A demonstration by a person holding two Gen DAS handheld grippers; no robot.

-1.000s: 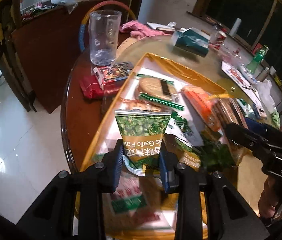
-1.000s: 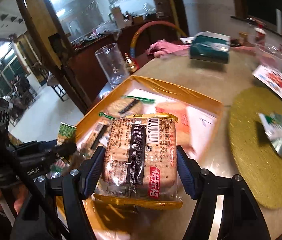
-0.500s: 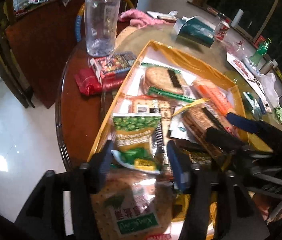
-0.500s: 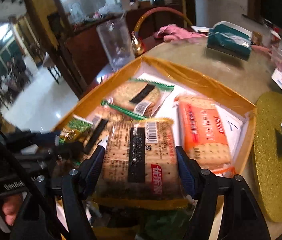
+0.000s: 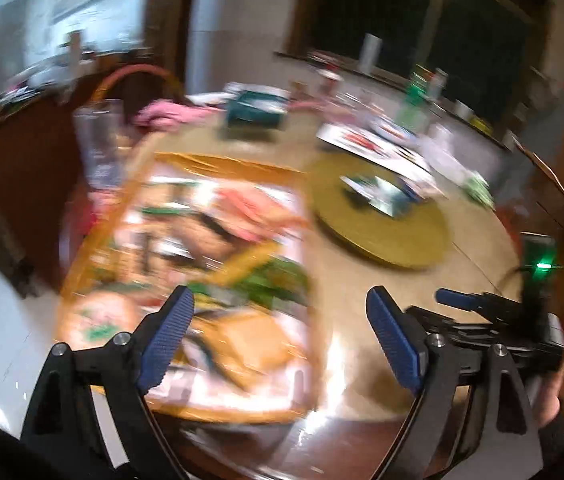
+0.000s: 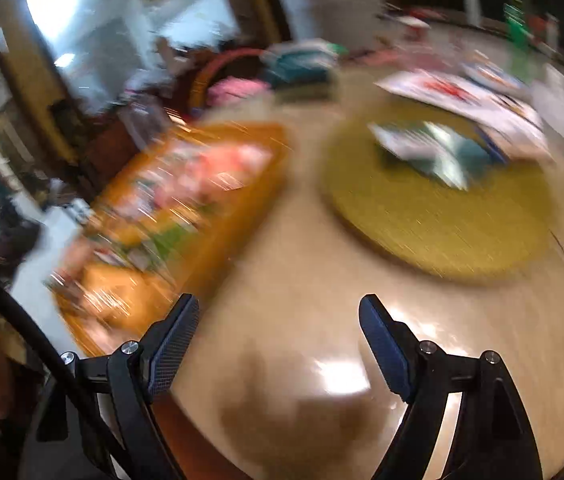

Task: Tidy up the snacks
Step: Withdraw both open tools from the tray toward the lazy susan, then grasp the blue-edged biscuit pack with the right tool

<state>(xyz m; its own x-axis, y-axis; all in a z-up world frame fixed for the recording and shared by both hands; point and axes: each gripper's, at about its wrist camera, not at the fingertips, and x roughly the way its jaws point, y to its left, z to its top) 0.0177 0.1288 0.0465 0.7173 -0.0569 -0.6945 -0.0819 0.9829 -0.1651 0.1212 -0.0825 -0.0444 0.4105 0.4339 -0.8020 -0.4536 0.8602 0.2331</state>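
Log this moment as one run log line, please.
left gripper: open, empty, jaws just opening | right gripper: open, empty, jaws just opening | snacks: in orange tray | both views blurred

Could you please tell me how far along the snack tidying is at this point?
Done: a pile of snack packets lies in the orange cardboard tray. In hand: nothing; the left tool and right tool have just been opening, both empty over the round beige table. Left: unclear through blur; loose wrappers sit on the gold mat.

Left gripper jaws just opened wide, empty, right gripper likewise, both angled down
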